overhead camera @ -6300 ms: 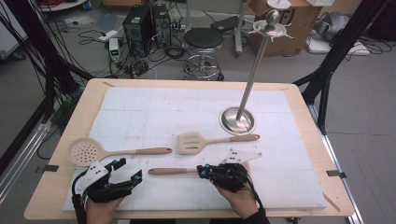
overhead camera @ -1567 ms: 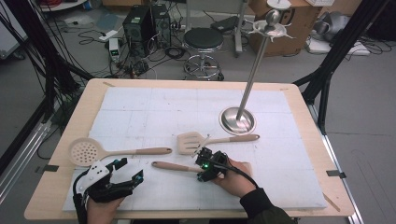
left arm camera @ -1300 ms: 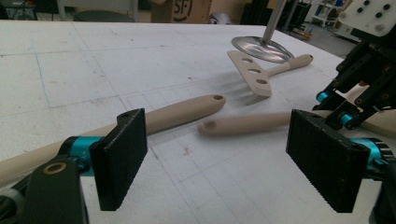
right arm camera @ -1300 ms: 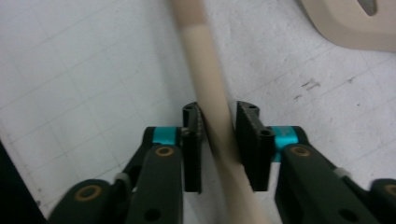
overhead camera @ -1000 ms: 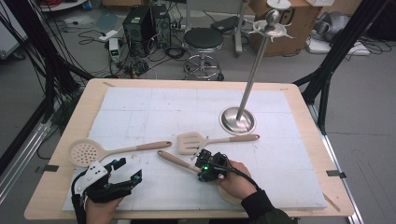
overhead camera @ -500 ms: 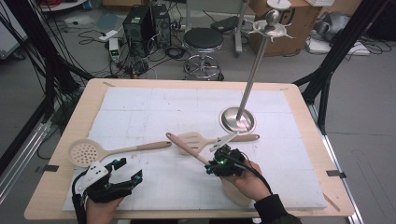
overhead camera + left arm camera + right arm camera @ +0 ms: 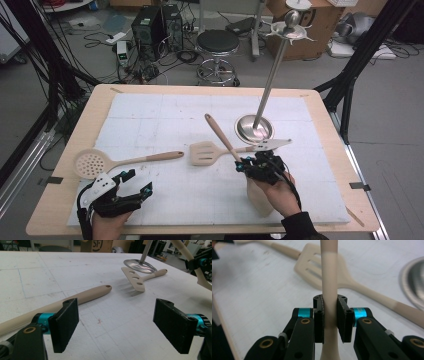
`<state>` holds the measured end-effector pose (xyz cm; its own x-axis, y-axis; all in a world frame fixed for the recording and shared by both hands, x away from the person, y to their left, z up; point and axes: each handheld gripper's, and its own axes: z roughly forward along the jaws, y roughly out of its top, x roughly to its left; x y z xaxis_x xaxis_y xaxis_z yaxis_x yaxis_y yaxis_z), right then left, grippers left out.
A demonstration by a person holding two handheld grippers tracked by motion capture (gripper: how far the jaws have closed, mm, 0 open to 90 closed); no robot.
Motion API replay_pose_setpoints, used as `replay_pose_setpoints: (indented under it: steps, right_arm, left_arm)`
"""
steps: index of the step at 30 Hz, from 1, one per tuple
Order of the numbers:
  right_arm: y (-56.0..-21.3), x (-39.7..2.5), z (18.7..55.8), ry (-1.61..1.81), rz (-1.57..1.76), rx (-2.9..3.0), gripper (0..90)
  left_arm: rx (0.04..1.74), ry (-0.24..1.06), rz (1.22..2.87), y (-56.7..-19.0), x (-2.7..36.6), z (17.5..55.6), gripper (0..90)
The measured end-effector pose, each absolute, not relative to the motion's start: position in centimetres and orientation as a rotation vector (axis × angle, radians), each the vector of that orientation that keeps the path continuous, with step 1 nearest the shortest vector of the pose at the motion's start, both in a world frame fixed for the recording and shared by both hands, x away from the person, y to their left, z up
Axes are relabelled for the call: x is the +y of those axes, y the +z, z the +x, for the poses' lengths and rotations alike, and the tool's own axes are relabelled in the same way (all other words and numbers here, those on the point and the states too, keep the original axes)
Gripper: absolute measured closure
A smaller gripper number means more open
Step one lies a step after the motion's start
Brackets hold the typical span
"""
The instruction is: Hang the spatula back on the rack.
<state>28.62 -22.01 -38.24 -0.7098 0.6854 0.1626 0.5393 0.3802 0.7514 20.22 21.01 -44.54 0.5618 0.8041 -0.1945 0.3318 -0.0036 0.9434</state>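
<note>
Three cream kitchen utensils: one skimmer [image 7: 90, 163], one slotted turner [image 7: 206, 152], one spatula [image 7: 222, 137]. One metal stand [image 7: 255, 127]. Two claws, left [image 7: 134, 186] and right [image 7: 248, 165].

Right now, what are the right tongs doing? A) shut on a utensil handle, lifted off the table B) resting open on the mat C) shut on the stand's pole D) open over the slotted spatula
A: in the right gripper view the right tongs have both pads pressed on the beige utensil handle, and in the high view that handle angles up above the slotted spatula.
</note>
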Motion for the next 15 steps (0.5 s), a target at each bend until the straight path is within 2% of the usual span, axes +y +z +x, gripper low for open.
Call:
replay_pose_setpoints:
  steps: [8,15]
  right_arm:
    - [-37.2,-25.8,28.5,1.445,1.275,2.233,78.4]
    - [-36.3,-27.1,27.7,1.573,1.286,2.023,78.4]
  left_arm:
    - [0.984,0.485,1.594,-44.6,20.9,20.3,21.3]
    - [0.984,0.484,1.6,-44.6,20.8,20.3,21.3]
